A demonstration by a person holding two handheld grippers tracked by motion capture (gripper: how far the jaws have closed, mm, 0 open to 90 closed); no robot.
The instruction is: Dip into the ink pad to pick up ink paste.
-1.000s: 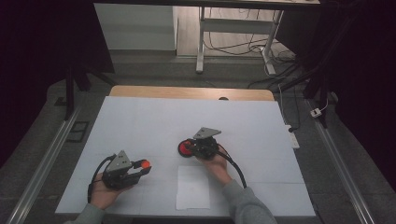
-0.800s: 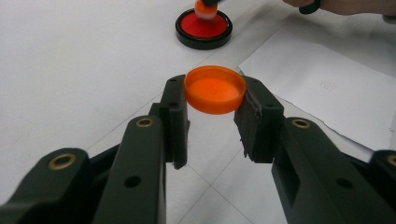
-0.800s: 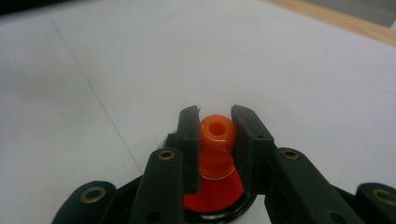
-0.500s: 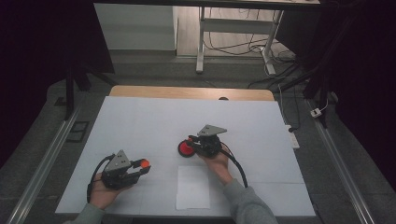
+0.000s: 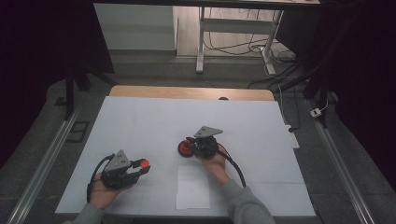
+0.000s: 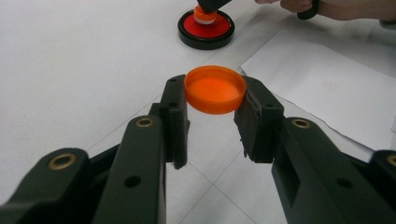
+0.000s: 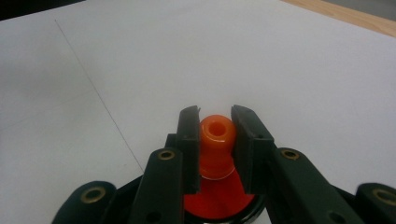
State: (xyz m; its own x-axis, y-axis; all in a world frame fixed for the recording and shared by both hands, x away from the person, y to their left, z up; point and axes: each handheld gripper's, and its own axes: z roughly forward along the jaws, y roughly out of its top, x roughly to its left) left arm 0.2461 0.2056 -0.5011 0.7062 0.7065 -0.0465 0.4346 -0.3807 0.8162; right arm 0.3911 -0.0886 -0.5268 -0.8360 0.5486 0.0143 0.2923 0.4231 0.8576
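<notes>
My left gripper (image 6: 212, 105) pinches the orange cap (image 6: 215, 88) by its rim, clear of the tabletop (image 5: 154, 121). My right gripper (image 7: 214, 122) clamps the orange stamp (image 7: 216, 144), which stands on the red ink pad (image 6: 206, 28). Judged status: uncapping complete, inking under way; stamping the paper sheet (image 5: 193, 186) and recapping remain.

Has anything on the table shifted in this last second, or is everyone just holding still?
Hardly anything visibly changed. The right gripper stays clamped on the orange stamp, which sits on the round red ink pad. The left gripper keeps its hold on the orange cap, just above the table. The white paper sheet lies where it was.
</notes>
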